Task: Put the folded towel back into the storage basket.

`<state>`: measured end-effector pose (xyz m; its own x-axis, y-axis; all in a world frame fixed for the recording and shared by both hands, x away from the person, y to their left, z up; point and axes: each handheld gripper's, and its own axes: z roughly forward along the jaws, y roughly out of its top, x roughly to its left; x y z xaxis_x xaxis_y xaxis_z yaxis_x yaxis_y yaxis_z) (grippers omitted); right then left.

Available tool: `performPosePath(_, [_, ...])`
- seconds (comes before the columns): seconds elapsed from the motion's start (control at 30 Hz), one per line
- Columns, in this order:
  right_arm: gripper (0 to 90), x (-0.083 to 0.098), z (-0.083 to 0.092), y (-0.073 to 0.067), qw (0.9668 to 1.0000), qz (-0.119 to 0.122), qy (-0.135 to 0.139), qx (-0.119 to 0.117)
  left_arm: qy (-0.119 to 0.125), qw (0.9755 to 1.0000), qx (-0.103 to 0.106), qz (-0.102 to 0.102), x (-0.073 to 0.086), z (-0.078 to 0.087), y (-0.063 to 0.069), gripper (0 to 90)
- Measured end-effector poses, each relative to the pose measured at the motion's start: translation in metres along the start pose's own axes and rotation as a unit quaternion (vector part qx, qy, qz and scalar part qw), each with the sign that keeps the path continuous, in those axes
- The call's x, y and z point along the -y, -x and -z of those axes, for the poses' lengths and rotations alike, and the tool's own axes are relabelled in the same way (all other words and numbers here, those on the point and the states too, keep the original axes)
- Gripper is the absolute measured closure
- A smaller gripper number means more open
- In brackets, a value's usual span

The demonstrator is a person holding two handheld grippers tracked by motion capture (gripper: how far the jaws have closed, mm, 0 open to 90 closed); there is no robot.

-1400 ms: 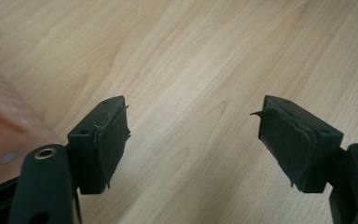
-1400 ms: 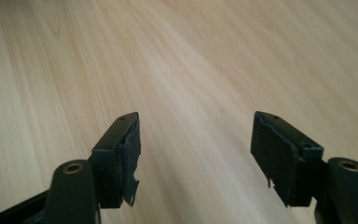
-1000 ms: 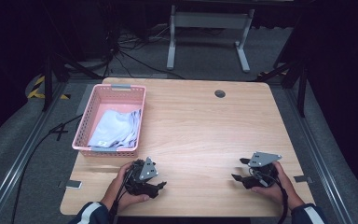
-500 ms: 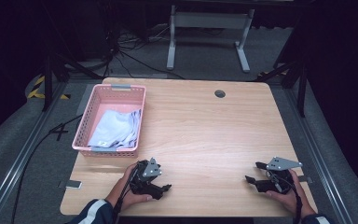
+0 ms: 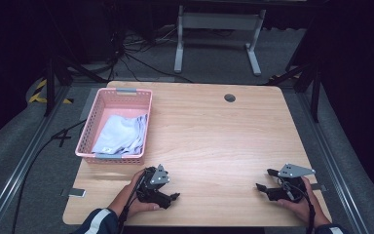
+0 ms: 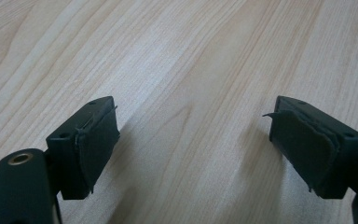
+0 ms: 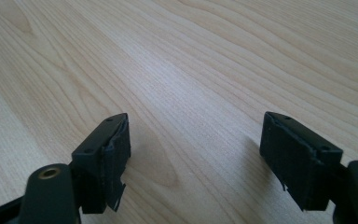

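My left gripper rests low over the wooden table near its front edge, just below the pink basket. In the left gripper view its jaws stand wide apart over bare wood with nothing between them; they have just been opening. My right gripper sits near the front right corner, pointing left. Its jaws are also wide apart over bare wood, empty, and have just been opening. A hand holds each gripper from the bottom of the high view.
A pink mesh basket stands at the table's left side with a pale blue-grey cloth folded inside. A round cable hole sits near the far edge. Beyond the table are a metal stand and floor cables.
The right hand has shifted to the right, closer to the table's right edge. The left hand has stayed nearly in place.
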<state>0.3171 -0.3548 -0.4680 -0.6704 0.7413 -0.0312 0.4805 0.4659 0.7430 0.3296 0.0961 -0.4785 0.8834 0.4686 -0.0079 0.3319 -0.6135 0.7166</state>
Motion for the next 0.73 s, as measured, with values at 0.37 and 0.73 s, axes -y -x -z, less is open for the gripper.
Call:
performPosePath(0.37, [24.6,-0.0001,-0.0003,0.0004,1.0000,0.001,0.000,0.000,0.000,1.0000,0.001,0.000,-0.0002,-0.0002,-0.0002,14.8])
performPosePath(0.73, [24.5,-0.0004,-0.0004,0.0005,1.0000,0.000,0.001,-0.002,0.000,1.0000,0.001,-0.001,-0.0003,-0.0003,-0.0003,14.7])
